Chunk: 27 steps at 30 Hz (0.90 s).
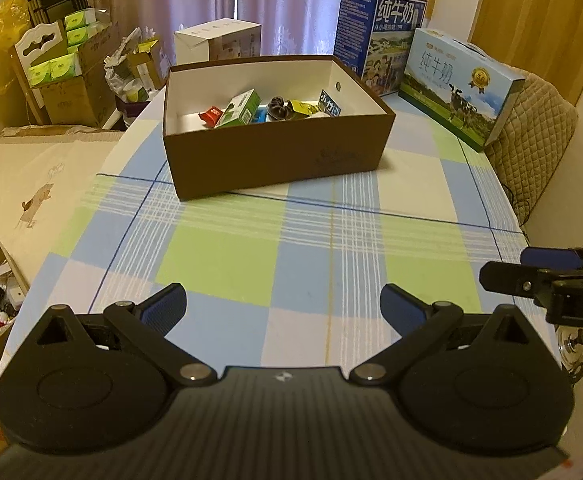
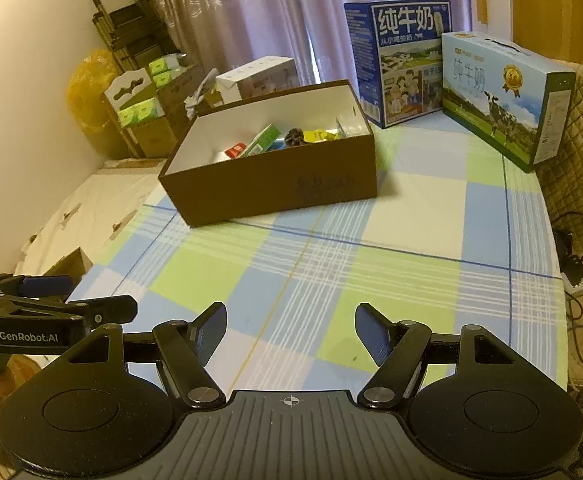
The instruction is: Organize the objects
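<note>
A brown open box (image 1: 275, 156) stands on the checked tablecloth (image 1: 251, 252) at the far middle; it also shows in the right wrist view (image 2: 275, 184). Inside lie a green carton (image 1: 238, 109), a red packet (image 1: 210, 114), a dark hair tie (image 1: 278, 107), a yellow packet (image 1: 303, 107) and a blue pack (image 1: 328, 103). My left gripper (image 1: 283, 308) is open and empty, low over the near table. My right gripper (image 2: 290, 330) is open and empty beside it, also seen in the left wrist view (image 1: 531, 268).
Two milk cartons (image 1: 379, 36) (image 1: 459, 84) stand at the back right of the table. A white box (image 1: 217, 40) sits behind the brown box. Cardboard boxes with tissue packs (image 1: 63, 68) are stacked at the left. A quilted chair (image 1: 539, 136) is at the right edge.
</note>
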Each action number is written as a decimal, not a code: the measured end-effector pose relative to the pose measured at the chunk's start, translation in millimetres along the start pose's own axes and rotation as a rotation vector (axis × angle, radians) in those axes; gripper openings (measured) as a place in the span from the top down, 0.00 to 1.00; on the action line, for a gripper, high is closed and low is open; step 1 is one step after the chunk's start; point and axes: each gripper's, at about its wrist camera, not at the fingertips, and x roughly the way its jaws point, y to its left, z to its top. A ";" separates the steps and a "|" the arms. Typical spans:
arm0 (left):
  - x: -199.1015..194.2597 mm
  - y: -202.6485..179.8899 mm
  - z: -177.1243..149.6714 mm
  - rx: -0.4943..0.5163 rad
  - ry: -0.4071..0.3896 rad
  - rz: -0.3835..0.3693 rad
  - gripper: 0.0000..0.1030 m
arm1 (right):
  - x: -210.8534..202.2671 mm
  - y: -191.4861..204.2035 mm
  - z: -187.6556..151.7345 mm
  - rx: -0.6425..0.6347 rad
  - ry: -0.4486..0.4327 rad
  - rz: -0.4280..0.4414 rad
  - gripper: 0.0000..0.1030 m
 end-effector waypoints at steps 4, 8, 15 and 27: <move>-5.2 -4.5 -6.1 -0.002 -0.003 0.000 0.01 | -1.8 1.6 -5.4 -0.015 0.007 0.008 0.33; -7.5 -7.1 -9.3 -0.004 -0.003 0.005 0.01 | -1.8 2.9 -9.6 -0.023 0.016 0.018 0.33; -9.1 -9.0 -12.3 -0.003 -0.006 0.006 0.01 | -0.3 2.6 -10.0 -0.031 0.021 0.025 0.33; -9.4 -7.8 -12.2 -0.011 -0.003 0.009 0.01 | 6.2 6.1 -7.6 -0.034 0.028 0.033 0.33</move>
